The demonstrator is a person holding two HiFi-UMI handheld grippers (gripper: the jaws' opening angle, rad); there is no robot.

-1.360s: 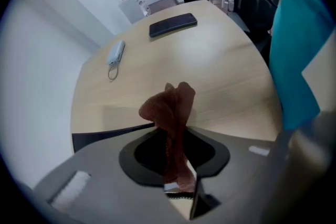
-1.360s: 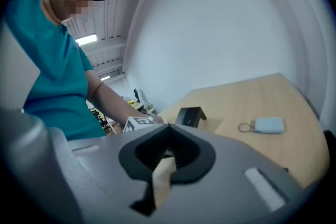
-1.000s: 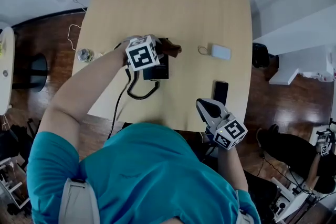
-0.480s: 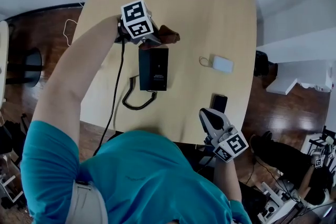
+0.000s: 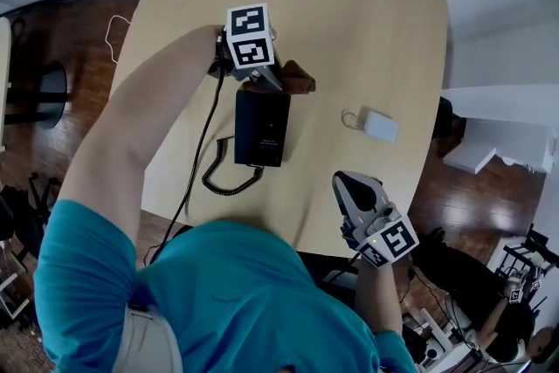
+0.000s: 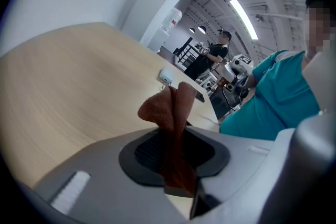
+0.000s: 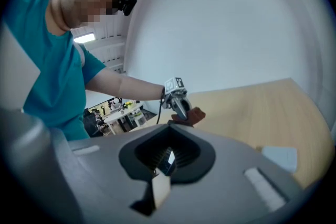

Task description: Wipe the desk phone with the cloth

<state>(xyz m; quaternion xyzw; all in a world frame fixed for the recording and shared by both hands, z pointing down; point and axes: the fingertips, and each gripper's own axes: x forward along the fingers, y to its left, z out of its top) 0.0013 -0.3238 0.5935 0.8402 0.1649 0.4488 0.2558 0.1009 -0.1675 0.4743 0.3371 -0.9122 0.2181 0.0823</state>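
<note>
A black desk phone (image 5: pixel 261 128) lies on the light wooden table (image 5: pixel 349 22), its coiled cord (image 5: pixel 229 179) trailing toward the near edge. My left gripper (image 5: pixel 272 81) is shut on a brown cloth (image 5: pixel 295 82) at the phone's far end. In the left gripper view the cloth (image 6: pixel 170 107) stands up, pinched between the jaws of the left gripper (image 6: pixel 176 152). My right gripper (image 5: pixel 354 188) hovers at the table's near right edge, shut with nothing in it. The right gripper view looks past the right gripper (image 7: pixel 167 157) to the left gripper (image 7: pixel 177 99) and the cloth (image 7: pixel 193 115).
A small white device (image 5: pixel 381 126) with a cord loop lies right of the phone, and shows as a white device (image 7: pixel 281 157) in the right gripper view. A black cable (image 5: pixel 196 162) runs off the near left edge. Dark wood floor surrounds the table.
My left gripper has carried the cloth from over the phone's top to its far end. The right gripper has hardly moved, and the dark smartphone seen beside it earlier no longer shows.
</note>
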